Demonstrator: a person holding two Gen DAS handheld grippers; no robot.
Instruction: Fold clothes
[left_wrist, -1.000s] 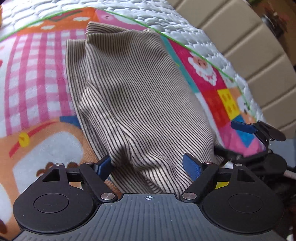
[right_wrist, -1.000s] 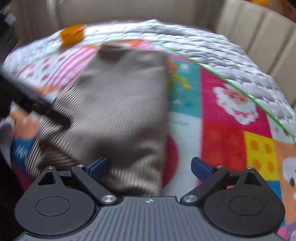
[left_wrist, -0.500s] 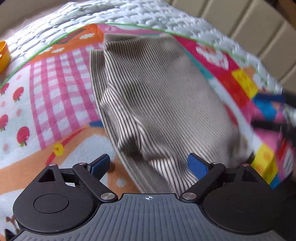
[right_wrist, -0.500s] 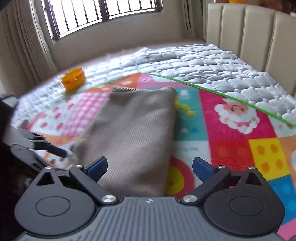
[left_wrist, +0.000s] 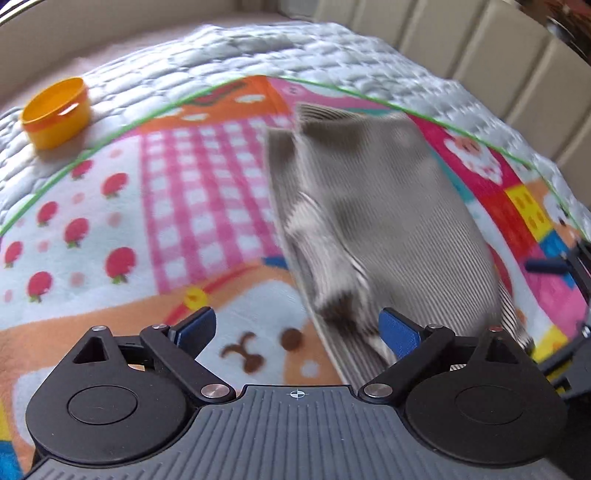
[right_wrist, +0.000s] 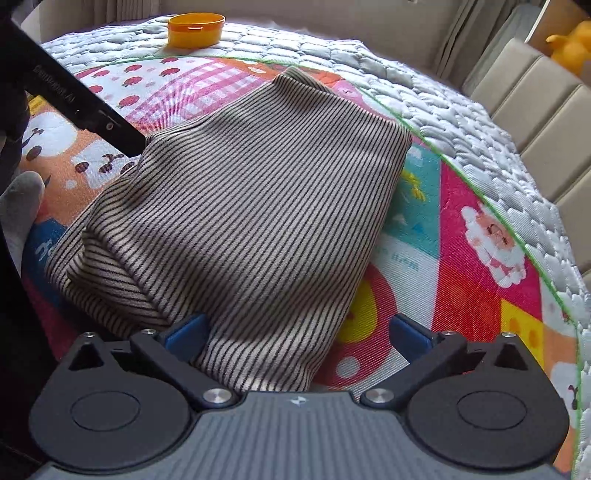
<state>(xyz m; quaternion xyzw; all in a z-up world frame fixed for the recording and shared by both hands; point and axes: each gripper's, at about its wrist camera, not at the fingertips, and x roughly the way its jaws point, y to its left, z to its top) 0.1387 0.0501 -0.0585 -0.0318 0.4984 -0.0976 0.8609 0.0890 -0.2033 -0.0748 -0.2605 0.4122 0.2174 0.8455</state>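
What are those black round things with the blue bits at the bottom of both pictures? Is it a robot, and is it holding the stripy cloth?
No robot here. A person holds a grabbing tool in each hand, and each tool carries a camera looking along its two blue fingers. One picture comes from the left tool, the other from the right tool. Both have just been opening and now stand wide, holding nothing. On the bed lies a colourful cartoon play mat, and on it a folded brown-and-cream striped garment. The right tool's view is sharp, the left one blurry. An orange tub sits farther back on the white quilted cover.
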